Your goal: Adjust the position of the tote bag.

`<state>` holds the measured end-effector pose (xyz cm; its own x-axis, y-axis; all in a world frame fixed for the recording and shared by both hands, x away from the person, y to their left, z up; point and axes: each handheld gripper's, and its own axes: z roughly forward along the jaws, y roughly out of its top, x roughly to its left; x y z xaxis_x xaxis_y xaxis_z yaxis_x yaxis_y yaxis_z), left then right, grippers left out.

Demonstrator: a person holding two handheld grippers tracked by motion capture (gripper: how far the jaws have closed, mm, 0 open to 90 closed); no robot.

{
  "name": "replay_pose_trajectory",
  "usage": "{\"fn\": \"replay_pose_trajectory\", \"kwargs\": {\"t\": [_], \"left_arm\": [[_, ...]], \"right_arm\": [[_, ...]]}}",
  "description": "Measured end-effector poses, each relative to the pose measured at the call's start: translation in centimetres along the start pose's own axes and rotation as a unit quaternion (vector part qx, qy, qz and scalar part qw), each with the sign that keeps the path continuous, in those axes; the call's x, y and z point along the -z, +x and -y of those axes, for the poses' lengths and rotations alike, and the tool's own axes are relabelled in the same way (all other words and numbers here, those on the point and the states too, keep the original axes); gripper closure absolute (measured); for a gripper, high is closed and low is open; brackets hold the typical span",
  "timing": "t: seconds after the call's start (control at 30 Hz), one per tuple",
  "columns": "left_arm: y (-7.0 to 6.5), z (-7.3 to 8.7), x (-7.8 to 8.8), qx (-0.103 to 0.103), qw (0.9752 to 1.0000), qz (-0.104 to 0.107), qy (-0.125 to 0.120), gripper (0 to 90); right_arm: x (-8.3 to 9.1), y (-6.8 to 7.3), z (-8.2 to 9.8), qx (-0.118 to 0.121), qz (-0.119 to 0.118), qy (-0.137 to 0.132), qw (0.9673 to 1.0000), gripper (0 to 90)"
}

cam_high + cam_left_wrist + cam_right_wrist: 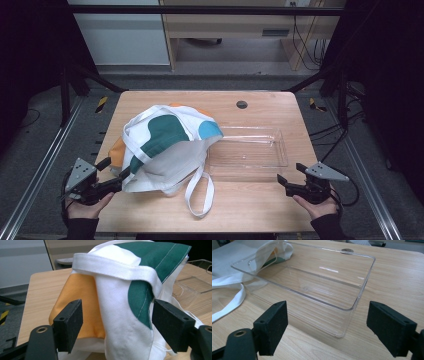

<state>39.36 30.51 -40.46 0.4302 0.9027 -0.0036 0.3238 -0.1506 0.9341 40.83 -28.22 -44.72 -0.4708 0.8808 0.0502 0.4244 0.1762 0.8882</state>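
A white tote bag (167, 150) with green, orange and blue patches lies bunched on the left half of the wooden table (250, 205). One long handle (200, 196) trails toward the front edge. My left gripper (113, 170) sits at the bag's near left corner. In the left gripper view it (120, 323) stands open, with the bag's cloth (117, 315) bulging between the wide jaws. A clear plastic tray (285, 150) lies right of the bag, its left end under the cloth. My right gripper (291, 173) is open at the tray's near right corner (342, 333).
A round dark cable hole (242, 104) sits near the table's far edge. Black frame rails run along both sides of the table. Bare wood lies in front of the tray and to its right. A person's hand (85, 210) holds each gripper.
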Motion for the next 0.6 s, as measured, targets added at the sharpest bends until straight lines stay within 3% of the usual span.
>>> {"fn": "replay_pose_trajectory", "kwargs": {"t": [0.33,0.6], "left_arm": [[-1.5,-0.5,-1.0,-0.01,0.9998,0.014,-0.014,26.3],[-2.1,-0.9,-1.3,-0.021,0.9995,0.013,-0.02,26.9]], "right_arm": [[0.0,0.2,-0.1,0.005,-0.002,-0.006,1.0,18.2],[-0.1,0.4,-0.2,0.007,-0.006,-0.004,1.0,18.9]]}}
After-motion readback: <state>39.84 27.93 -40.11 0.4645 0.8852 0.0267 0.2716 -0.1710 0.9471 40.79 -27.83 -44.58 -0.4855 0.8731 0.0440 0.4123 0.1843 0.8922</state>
